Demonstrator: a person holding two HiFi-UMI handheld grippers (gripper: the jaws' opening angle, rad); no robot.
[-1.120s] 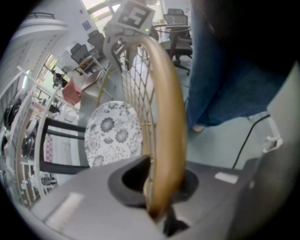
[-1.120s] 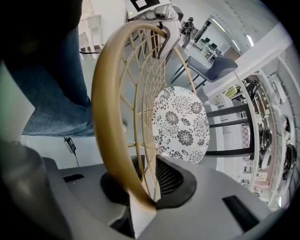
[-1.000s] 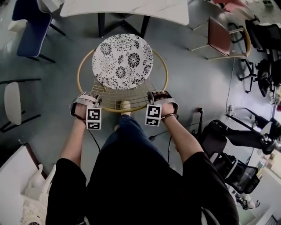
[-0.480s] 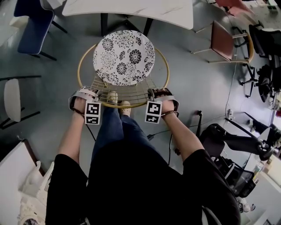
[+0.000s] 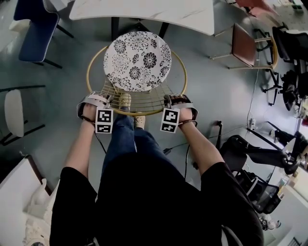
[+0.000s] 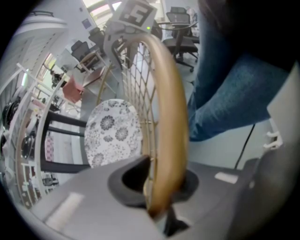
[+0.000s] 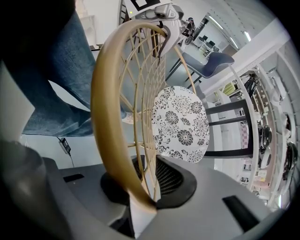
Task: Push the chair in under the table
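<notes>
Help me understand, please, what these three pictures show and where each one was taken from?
There is no robot here: a person holds a two-jaw gripper in each hand. The wide picture comes from a camera on the person's head, looking steeply down. It shows the left gripper and the right gripper, each carrying a cube with square markers. The other two pictures come from cameras riding on the grippers, looking along their jaws. On the floor stands a round chair with a flower-patterned cushion, just in front of a white table. Both grippers are closed on the chair's golden back rim, one towards each side. The blue cloth in the gripper views is the person's trouser leg.
</notes>
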